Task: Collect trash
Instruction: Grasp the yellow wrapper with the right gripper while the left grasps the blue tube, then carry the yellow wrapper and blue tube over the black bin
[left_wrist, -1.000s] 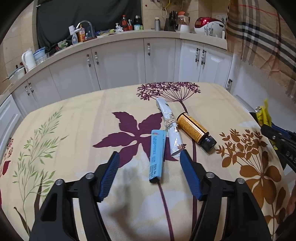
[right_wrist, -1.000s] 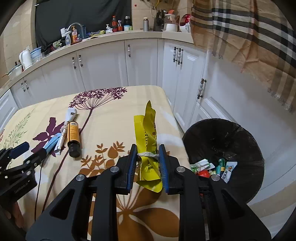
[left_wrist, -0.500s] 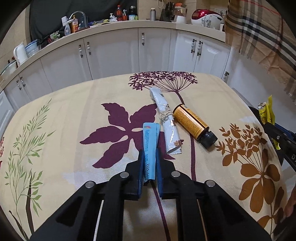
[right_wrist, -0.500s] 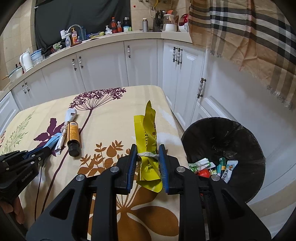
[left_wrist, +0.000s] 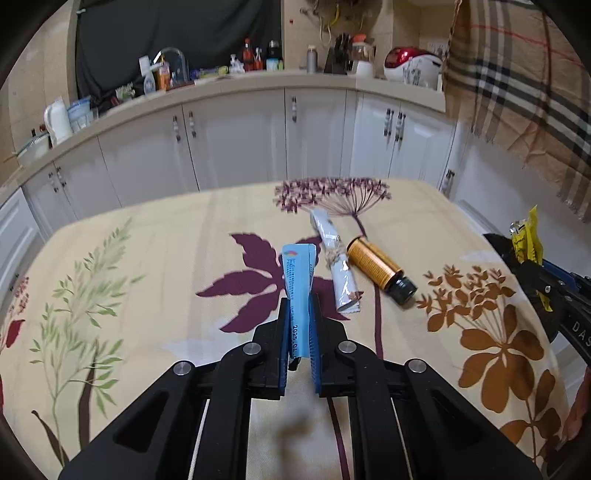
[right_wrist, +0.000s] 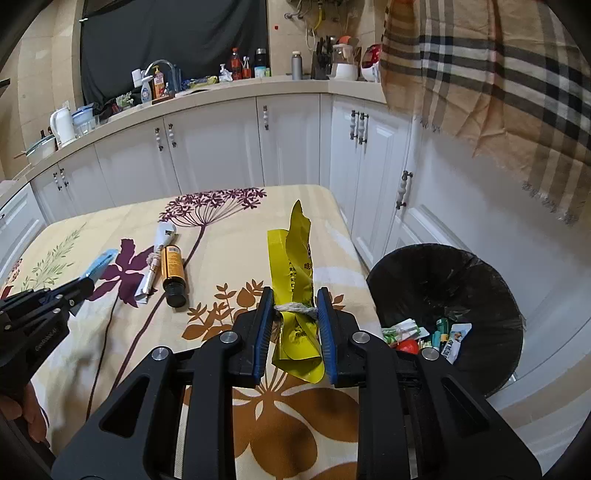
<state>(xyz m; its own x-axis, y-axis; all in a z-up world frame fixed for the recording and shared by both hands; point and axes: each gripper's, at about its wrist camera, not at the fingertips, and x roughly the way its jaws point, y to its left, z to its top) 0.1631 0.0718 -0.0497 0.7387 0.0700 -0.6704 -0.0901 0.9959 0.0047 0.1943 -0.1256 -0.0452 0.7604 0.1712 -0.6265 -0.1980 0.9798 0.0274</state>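
Pinching between left fingers (left_wrist: 286, 332): blue packet (left_wrist: 298, 280).

Colour rundown: the cream tablecloth (left_wrist: 177, 236) has big purple leaves, a purple dandelion-type flower head, green sprigs and rusty brown blossoms. On it there's a pale blue flat sachet (left_wrist: 298, 280) with darker blue print, a silver-white rolled wrapper (left_wrist: 338, 266) tied with beige twine, and an amber-orange bottle with a black cap (left_wrist: 378, 269). Crumpled bright yellow wrapper (right_wrist: 295, 280), round black-lined bin (right_wrist: 443, 291), beige plaid cloth (right_wrist: 491, 74) with black, white and red stripes, white cabinets (left_wrist: 236, 144).
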